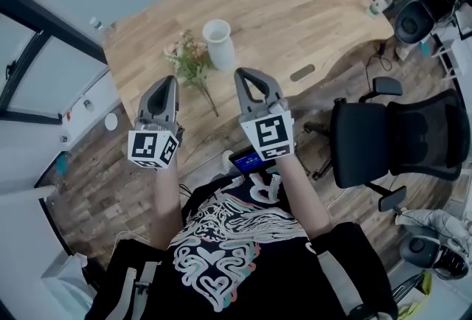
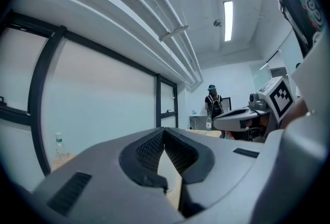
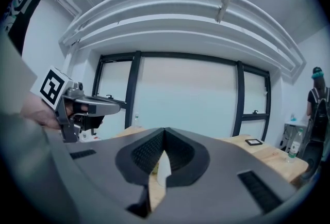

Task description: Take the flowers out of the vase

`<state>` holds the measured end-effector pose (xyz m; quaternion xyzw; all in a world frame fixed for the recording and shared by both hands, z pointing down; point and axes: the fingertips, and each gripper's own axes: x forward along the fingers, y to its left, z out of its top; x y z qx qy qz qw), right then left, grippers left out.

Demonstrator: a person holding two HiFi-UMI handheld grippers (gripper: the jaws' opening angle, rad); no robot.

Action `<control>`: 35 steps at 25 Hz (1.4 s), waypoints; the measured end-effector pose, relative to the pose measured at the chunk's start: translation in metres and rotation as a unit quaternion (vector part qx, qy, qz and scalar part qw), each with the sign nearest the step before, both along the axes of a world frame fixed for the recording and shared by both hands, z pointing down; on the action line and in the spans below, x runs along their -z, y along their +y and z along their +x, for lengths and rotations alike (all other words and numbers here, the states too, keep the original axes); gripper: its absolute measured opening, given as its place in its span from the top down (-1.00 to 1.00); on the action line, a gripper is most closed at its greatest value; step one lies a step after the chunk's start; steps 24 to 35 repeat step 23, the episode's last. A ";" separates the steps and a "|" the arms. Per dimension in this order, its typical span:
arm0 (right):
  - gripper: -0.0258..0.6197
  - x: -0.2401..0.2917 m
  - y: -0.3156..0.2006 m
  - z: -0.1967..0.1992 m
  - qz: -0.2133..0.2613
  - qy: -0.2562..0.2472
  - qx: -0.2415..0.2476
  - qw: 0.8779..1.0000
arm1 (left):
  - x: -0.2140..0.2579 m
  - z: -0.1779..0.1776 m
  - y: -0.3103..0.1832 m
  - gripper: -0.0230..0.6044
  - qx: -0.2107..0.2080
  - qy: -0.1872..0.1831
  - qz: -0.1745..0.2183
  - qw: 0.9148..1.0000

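Left tongs (image 1: 169, 80) and right tongs (image 1: 246, 75) are closed and empty; flowers (image 1: 190, 60) lie on the counter (image 1: 295, 16) beside the vase (image 1: 219, 42), so the job looks done.

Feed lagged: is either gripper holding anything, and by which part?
Nothing. Left gripper and right gripper are shut and empty; the flowers lie on the table beside the vase.

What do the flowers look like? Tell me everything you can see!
The flowers are a small bunch with pale pink and cream blooms, green leaves and thin brownish stems. They lie flat on the wooden table, out of the white vase, just left of it in the head view, stems pointing toward the person. Whether they touch the vase is unclear. Nothing holds them.
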<state>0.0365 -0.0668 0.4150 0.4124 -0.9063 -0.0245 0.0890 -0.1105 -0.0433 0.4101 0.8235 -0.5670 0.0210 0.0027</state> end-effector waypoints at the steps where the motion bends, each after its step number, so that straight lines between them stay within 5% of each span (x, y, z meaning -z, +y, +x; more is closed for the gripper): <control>1: 0.91 0.001 0.001 0.002 -0.002 -0.001 0.003 1.000 | -0.001 0.003 0.001 0.91 0.002 -0.002 -0.001 1.000; 35: 0.91 0.002 0.000 0.030 -0.014 -0.026 0.015 0.999 | 0.000 0.029 0.009 0.92 0.012 -0.011 -0.010 1.000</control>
